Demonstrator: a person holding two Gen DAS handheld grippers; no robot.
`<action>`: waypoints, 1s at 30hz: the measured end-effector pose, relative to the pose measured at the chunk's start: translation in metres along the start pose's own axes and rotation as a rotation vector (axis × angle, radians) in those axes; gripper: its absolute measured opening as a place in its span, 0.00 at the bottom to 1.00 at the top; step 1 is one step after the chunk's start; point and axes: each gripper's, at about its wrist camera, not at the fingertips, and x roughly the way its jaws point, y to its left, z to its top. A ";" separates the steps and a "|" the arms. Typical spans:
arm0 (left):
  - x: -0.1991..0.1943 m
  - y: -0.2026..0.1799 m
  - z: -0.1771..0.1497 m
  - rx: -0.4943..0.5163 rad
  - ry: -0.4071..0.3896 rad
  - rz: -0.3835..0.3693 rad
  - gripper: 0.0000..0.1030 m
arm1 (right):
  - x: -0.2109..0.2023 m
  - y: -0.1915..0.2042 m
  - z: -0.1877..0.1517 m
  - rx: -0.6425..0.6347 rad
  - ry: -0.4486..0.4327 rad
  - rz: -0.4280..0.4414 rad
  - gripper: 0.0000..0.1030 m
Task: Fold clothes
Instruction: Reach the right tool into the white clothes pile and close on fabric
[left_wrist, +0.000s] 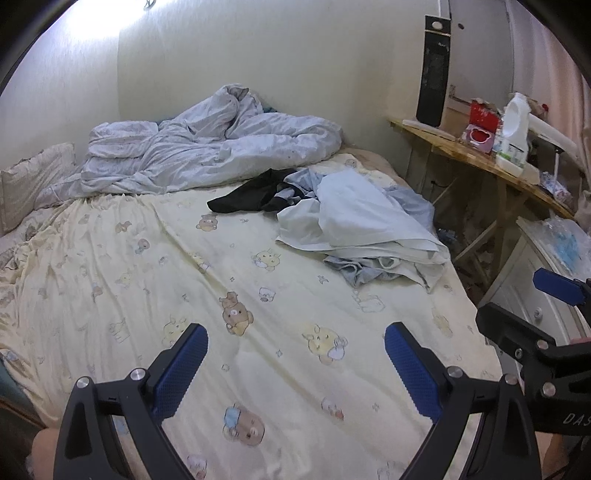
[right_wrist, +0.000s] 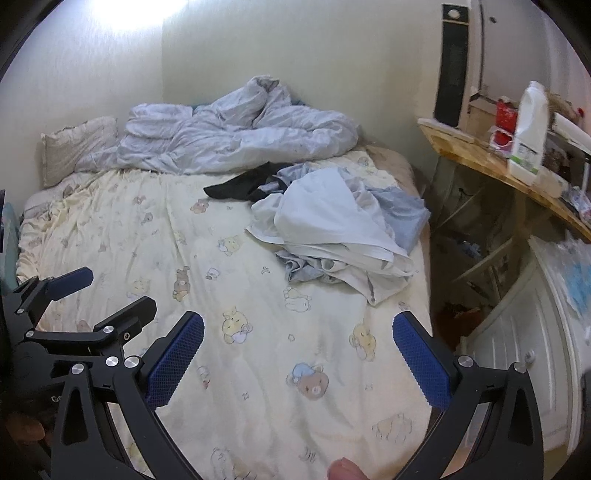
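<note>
A heap of clothes lies on the right side of the bed: a white garment (left_wrist: 354, 214) (right_wrist: 328, 218) on top, light blue pieces (left_wrist: 406, 201) (right_wrist: 399, 210) under it, a black garment (left_wrist: 255, 194) (right_wrist: 243, 186) at its far left. My left gripper (left_wrist: 295, 354) is open and empty, held above the near part of the yellow cartoon-print sheet (left_wrist: 147, 266). My right gripper (right_wrist: 297, 350) is open and empty too, beside it on the right, also short of the heap. Each gripper shows at the edge of the other's view.
A crumpled pale blue duvet (left_wrist: 207, 155) and a pillow (left_wrist: 33, 181) lie at the head of the bed by the wall. A wooden side table (left_wrist: 480, 158) with a white bottle (left_wrist: 515, 129) and clutter stands right of the bed, a white cabinet (right_wrist: 528, 332) nearer.
</note>
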 end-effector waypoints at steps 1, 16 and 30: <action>0.010 0.001 0.002 -0.008 0.009 0.002 0.94 | 0.008 -0.003 0.003 -0.003 0.010 0.008 1.00; 0.043 0.010 0.029 -0.048 0.047 -0.046 0.94 | 0.041 -0.032 0.052 -0.042 -0.028 0.052 0.91; 0.032 0.045 0.008 -0.142 0.071 -0.077 0.94 | 0.128 -0.072 0.081 -0.008 0.047 -0.003 0.91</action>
